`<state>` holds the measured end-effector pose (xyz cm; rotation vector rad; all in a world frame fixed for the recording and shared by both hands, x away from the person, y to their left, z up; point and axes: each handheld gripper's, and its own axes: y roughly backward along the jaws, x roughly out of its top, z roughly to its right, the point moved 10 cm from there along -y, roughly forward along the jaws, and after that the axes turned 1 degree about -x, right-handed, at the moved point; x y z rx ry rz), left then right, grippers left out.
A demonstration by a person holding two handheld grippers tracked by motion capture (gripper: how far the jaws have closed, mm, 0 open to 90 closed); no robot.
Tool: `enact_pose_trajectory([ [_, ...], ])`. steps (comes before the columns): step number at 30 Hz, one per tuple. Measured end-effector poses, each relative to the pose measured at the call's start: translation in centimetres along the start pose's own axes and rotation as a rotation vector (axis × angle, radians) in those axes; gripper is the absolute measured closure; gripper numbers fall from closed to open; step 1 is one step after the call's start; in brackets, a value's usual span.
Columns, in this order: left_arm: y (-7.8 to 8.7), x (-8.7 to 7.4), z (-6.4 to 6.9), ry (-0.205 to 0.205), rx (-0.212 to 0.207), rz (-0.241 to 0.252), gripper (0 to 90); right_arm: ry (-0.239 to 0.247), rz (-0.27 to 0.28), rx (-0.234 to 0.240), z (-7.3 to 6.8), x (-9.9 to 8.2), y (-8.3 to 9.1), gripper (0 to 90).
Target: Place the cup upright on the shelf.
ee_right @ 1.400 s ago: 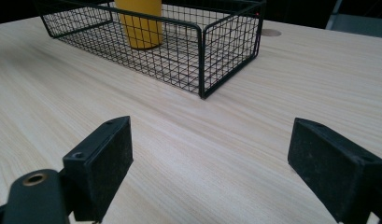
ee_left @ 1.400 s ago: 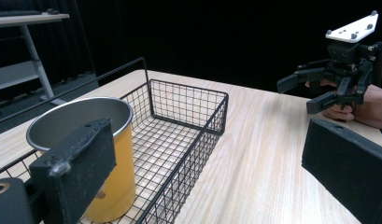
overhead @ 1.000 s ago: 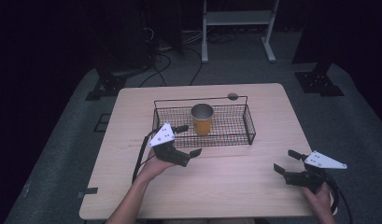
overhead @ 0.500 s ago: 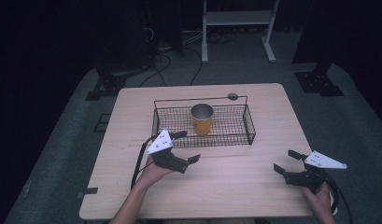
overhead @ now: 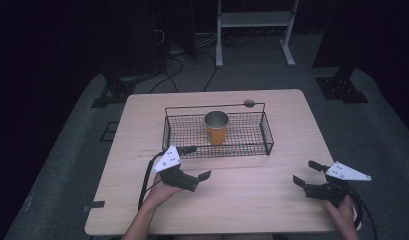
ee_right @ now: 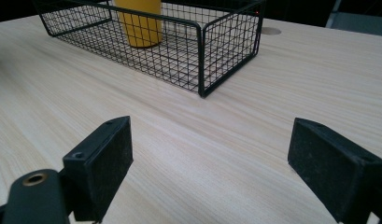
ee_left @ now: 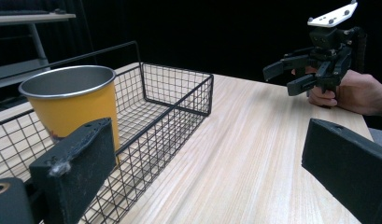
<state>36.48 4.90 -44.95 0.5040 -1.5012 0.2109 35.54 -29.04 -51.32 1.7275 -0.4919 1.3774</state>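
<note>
Dark room and black curtains stand all around, and below me is a pale wooden table (overhead: 252, 200) with a fine grain. I begin from my left jaws (overhead: 194, 163): they are spread wide and hold nothing, with bare wood between them. Just beyond my left pad (ee_left: 74, 170) is the near wall of a black wire basket (overhead: 267, 134), and inside it, behind that wall, the yellow cup (overhead: 216, 128) stands upright, close to the basket's middle. My right jaws (overhead: 305, 172) are also spread wide and empty, well apart from the basket, and they look toward its corner over open table.

I judge the cup to be light and stiff: the inside and the rim look like thin metal, the outside is a smooth yellow coat, so it may slip a little between pads. It seems empty, as far as I can see into it. I would take it over the rim, one jaw inside and one outside, or around the upper body, which is wider than the foot.

What stands in the way is the basket wall in front of my left jaws, and a thin wire handle (overhead: 212, 106) that runs over the far side, so I think the approach must come from above. Farther out, a round hole (overhead: 249, 103) sits in the table behind the basket, and a white shelf frame (overhead: 254, 20) stands on the floor.
</note>
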Motion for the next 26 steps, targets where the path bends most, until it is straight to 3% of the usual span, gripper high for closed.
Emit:
enact_pose_trajectory([
  [18,1.7,-2.0,1.5,0.019,0.022,-0.008,2.2,0.001,0.003,0.003,0.0,0.0,0.1,13.0],
  [22,2.2,-2.5,2.3,0.017,0.019,-0.017,2.2,0.001,0.004,0.003,0.0,0.0,0.1,13.0],
  [26,2.7,-3.2,2.6,-0.011,0.044,-0.044,2.2,0.004,0.008,0.006,0.0,0.1,0.1,13.0],
])
